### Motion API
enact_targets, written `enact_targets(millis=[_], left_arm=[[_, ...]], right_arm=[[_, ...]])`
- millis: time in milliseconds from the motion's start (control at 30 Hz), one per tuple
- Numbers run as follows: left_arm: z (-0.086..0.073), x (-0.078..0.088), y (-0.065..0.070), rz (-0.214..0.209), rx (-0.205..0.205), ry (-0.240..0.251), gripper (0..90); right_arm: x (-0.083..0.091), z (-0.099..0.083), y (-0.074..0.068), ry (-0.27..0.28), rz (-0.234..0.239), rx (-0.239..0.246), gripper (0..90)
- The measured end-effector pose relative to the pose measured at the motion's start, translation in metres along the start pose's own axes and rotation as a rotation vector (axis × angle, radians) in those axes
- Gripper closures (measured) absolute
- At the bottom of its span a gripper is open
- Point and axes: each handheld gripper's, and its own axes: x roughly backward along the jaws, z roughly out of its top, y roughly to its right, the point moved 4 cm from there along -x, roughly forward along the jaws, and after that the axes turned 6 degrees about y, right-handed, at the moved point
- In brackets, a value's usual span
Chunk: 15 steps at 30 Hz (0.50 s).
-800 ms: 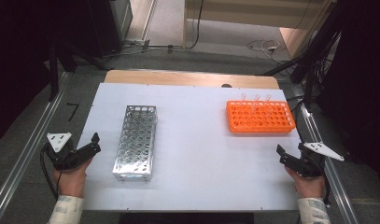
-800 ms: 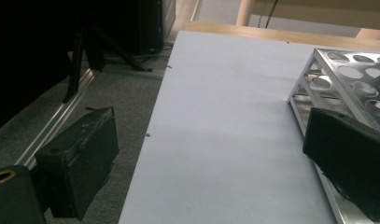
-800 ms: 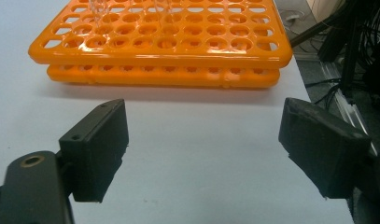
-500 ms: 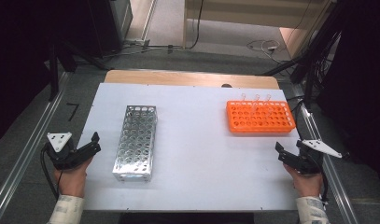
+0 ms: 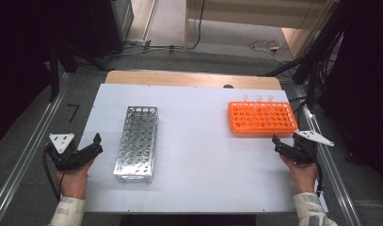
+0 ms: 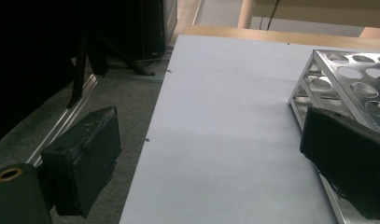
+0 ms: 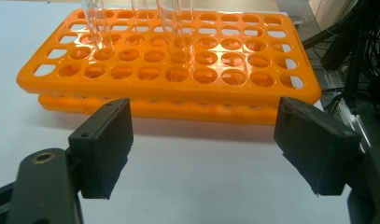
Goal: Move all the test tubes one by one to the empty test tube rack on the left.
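Note:
A silver metal tube rack [image 5: 137,142] lies lengthwise on the left of the white table [image 5: 198,155]; its near corner [image 6: 346,79] is beside my left gripper's right-hand jaw. My left gripper [image 5: 96,143] [image 6: 211,135] hovers open over the table's left edge, with nothing between its jaws. An orange tube rack [image 5: 262,117] [image 7: 173,70] sits at the right with three clear tubes [image 5: 257,100] [image 7: 173,18] upright in its far row. My right gripper [image 5: 276,142] [image 7: 206,140] stands open and empty just short of the orange rack's near side.
A wooden strip [image 5: 194,77] borders the table's far edge. Metal rails [image 5: 24,160] run along both sides, with dark floor beyond. Cables [image 5: 321,61] hang at the back right. A broad bare stretch of table lies between the two racks.
My right gripper has edged a little toward the orange rack. The left gripper and both racks have stayed put.

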Motion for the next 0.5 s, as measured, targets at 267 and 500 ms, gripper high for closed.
enact_targets(millis=[267, 500], left_arm=[[0.0, 0.0, 0.003, -0.007, -0.008, -0.008, 5.2], [0.0, 0.0, 0.003, -0.008, -0.004, -0.009, 5.3]], right_arm=[[-0.016, 0.01, -0.003, -0.001, 0.014, 0.014, 23.9], [-0.036, 0.019, -0.009, 0.013, 0.02, 0.031, 32.8]])
